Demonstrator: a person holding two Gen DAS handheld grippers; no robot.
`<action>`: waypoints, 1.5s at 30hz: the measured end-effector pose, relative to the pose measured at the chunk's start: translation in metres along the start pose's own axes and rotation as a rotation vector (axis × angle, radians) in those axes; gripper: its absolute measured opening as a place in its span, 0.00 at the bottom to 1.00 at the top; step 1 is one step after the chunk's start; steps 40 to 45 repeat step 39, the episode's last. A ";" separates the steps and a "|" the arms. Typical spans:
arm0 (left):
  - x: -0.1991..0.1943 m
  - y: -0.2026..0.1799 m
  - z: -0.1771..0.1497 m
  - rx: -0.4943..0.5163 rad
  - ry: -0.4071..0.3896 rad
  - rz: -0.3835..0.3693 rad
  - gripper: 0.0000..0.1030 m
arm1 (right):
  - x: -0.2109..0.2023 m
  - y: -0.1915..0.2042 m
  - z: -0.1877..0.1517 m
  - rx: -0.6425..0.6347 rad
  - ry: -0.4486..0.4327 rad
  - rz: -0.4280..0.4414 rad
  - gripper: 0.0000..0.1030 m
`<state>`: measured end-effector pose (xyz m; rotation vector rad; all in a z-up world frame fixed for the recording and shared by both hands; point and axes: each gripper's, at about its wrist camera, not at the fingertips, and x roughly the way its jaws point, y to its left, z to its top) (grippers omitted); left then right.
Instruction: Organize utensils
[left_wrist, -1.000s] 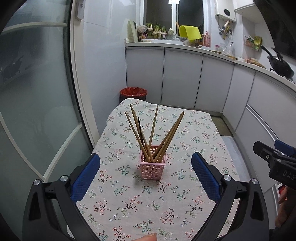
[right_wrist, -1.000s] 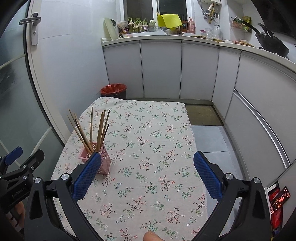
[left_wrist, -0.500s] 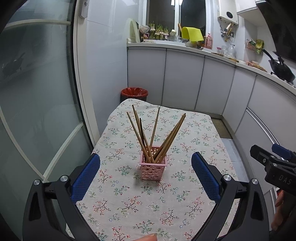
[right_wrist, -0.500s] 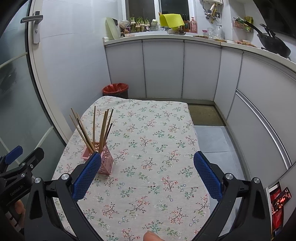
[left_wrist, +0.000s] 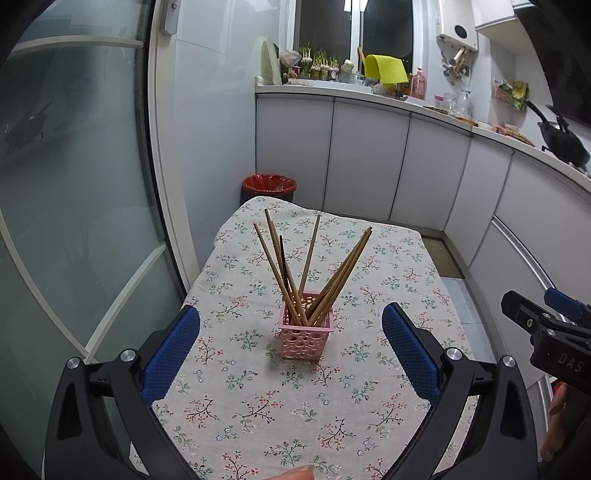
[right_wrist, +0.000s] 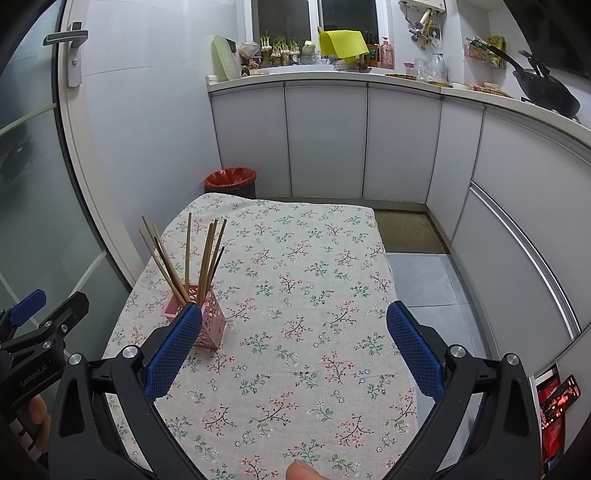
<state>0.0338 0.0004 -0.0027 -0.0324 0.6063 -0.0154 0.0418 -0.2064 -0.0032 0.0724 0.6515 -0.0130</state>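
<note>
Your left gripper (left_wrist: 291, 349) hangs above the near part of the table (left_wrist: 406, 258) with its blue-padded fingers (left_wrist: 171, 354) spread wide and nothing between them. The pink perforated basket (left_wrist: 306, 334) stands on the floral tablecloth (left_wrist: 258, 406) straight ahead, framed between the two pads but well beyond their tips, nearer the table's left edge than its right. A bundle of wooden chopsticks (left_wrist: 314, 266) stands in it, fanned out: several lean left, one rises near upright, and a few lean right together. One darker stick sits among the left-leaning ones.

Your right gripper (right_wrist: 291, 343) is equally wide apart and holds nothing. From its camera, the basket (right_wrist: 210, 317) lies off to the left, partly hidden behind the left pad, with bare tablecloth between the fingers. Each gripper shows at the edge of the other's view, held beside one another over the table's near edge.

Beyond the far edge stands a bin with a red liner (left_wrist: 269, 186), against white cabinets (left_wrist: 365, 158). A fingertip (right_wrist: 304, 472) peeks in at the bottom of each view.
</note>
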 end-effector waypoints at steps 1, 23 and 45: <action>0.000 0.000 0.000 0.000 0.001 0.000 0.93 | 0.000 0.000 0.000 0.002 -0.001 0.000 0.93; 0.000 -0.001 0.001 0.003 0.005 -0.007 0.93 | -0.001 -0.003 0.000 -0.001 0.000 0.000 0.93; 0.102 0.008 -0.036 0.032 0.077 -0.108 0.93 | 0.071 -0.017 -0.015 0.051 0.155 -0.014 0.93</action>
